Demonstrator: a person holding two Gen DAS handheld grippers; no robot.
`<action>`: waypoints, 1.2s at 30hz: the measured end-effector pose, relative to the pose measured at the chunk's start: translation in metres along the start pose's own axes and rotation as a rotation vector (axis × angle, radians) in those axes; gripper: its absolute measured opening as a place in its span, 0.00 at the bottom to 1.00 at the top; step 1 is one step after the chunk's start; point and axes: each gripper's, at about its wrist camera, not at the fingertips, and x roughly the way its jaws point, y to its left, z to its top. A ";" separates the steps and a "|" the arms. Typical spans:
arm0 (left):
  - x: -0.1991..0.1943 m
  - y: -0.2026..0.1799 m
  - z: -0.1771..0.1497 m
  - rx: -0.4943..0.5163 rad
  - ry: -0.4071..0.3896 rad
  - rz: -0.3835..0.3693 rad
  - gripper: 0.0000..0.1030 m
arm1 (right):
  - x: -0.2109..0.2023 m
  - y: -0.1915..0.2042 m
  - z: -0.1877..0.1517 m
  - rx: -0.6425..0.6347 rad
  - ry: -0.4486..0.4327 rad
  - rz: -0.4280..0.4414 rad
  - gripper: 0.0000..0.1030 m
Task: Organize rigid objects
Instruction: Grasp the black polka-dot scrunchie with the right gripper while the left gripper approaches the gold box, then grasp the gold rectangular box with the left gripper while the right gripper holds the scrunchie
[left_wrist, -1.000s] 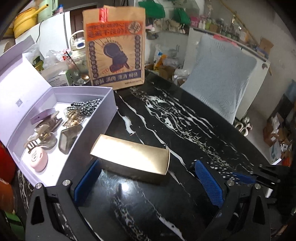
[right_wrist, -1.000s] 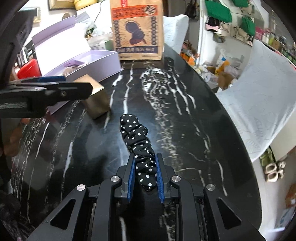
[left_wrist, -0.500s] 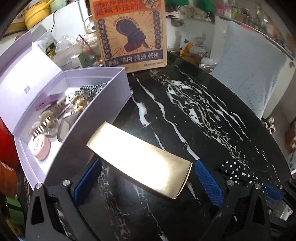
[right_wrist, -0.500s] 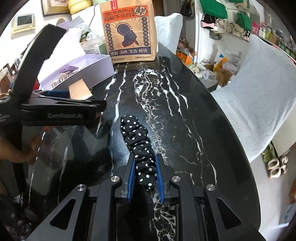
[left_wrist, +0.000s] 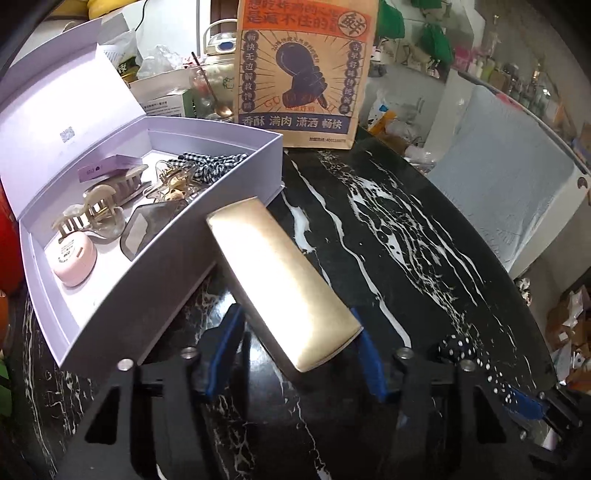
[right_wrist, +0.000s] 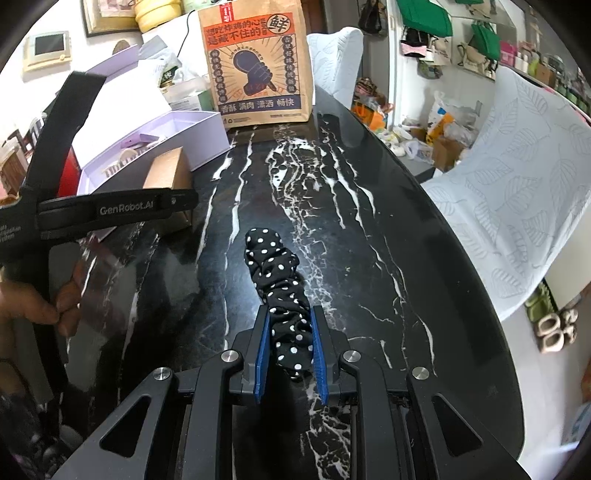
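Observation:
A long gold box (left_wrist: 273, 266) lies on the black marble table (left_wrist: 406, 236), its far end against the open lilac box (left_wrist: 147, 291). My left gripper (left_wrist: 295, 347) is closing over the gold box's near end, and its blue pads (left_wrist: 225, 339) lie against both long sides. In the right wrist view the gold box (right_wrist: 166, 173) shows behind the left gripper's finger (right_wrist: 110, 210). My right gripper (right_wrist: 290, 350) is shut on a black polka-dot scrunchie (right_wrist: 273, 266) that trails across the tabletop. The scrunchie (left_wrist: 458, 347) also appears at lower right in the left wrist view.
The lilac box holds hair claws (left_wrist: 92, 218), a pink round case (left_wrist: 74, 262), a dark mirror and a checked scrunchie. A printed paper bag (left_wrist: 303, 70) stands at the table's far edge. A covered chair (right_wrist: 517, 177) stands on the right. A hand (right_wrist: 33, 302) grips the left tool.
The left jaws have come in from wide open to the gold box's sides. The left gripper sank and rolled, so the box now runs lengthwise. The right gripper has kept still.

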 end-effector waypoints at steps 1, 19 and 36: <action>-0.002 0.000 -0.001 0.007 -0.004 -0.001 0.51 | 0.000 0.000 0.000 0.001 0.000 0.001 0.20; -0.048 0.014 -0.052 0.107 0.043 -0.119 0.38 | -0.012 0.017 -0.018 -0.011 -0.004 0.021 0.20; -0.066 0.018 -0.078 0.193 0.052 -0.139 0.38 | -0.014 0.037 -0.023 -0.028 0.019 0.037 0.26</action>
